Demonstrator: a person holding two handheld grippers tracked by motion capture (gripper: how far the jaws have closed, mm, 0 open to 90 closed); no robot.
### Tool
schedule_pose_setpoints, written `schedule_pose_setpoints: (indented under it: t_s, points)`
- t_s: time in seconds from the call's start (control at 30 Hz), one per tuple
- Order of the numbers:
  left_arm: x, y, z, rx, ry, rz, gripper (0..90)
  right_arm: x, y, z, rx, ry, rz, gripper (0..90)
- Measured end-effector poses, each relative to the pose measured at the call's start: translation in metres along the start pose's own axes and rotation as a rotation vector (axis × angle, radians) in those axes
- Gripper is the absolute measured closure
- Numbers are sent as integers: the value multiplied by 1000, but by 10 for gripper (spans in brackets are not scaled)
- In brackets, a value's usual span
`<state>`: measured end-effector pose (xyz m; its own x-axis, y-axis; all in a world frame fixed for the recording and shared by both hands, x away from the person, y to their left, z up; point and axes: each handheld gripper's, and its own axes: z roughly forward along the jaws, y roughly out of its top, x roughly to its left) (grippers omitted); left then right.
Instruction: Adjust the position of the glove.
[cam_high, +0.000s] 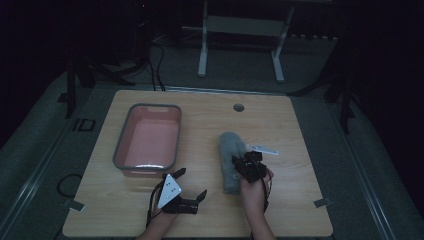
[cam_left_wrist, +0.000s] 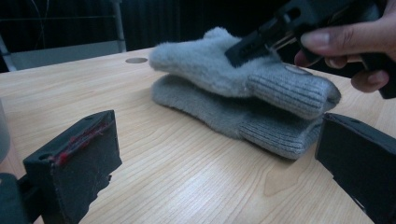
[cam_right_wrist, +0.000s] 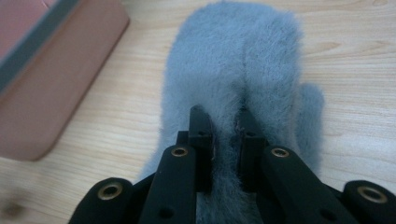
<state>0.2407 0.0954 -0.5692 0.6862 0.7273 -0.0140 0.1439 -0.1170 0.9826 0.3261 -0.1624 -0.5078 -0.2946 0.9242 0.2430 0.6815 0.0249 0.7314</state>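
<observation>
Bare worktop (cam_high: 295, 130) lies open along the far edge, the right side and the near left corner. The pink basin (cam_high: 148, 140) with its grey rim blocks the left-centre. The stacked grey mittens (cam_high: 231, 160) block the middle, with the right gripper (cam_high: 248, 165) pinching the top one's fleece. A clear lane runs between basin and mittens. The left gripper (cam_high: 187, 192), jaws wide apart, sits just near of the basin.

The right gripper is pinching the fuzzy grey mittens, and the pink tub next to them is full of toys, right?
Not quite. The right gripper is pinching the fuzzy grey mittens, but the pink tub beside them is empty, not full of toys. The high view shows its bare inside.
</observation>
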Motion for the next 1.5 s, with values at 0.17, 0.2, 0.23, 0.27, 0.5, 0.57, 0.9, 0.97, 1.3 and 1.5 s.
schedule_pose_setpoints:
  t_s: [0.17, 0.2, 0.23, 0.27, 0.5, 0.57, 0.9, 0.97, 1.3, 1.5]
  points:
    - [0, 0, 0, -1, -1, -1, 2, -3, -7, 10, 42, 7, -2, 739]
    - [0, 0, 0, -1, -2, -2, 2, -3, -9, 11, 41, 4, 1, 712]
    - [0, 0, 0, -1, -3, -2, 2, -3, -9, 12, 47, 2, -3, 681]
    - [0, 0, 0, -1, -3, -1, 2, -4, -10, 13, 42, 3, 0, 645]
    - [0, 0, 0, -2, -4, -2, 2, -6, -5, 6, 48, 55, -18, 460]
    - [0, 0, 0, -1, -5, -2, 2, -10, 0, 2, 51, 82, -13, 436]
    - [2, 0, 0, -6, -7, -25, 2, -37, 13, -18, 66, 129, -114, 354]
    - [2, 0, 1, 0, -4, -30, 2, -40, 12, -17, 98, 171, -166, 249]
    - [4, 4, 9, 124, -58, -46, 2, -53, 9, -22, 88, 226, -346, 153]
    - [0, 17, 20, 203, -81, -98, 2, -64, 11, -31, -46, 195, -449, 152]
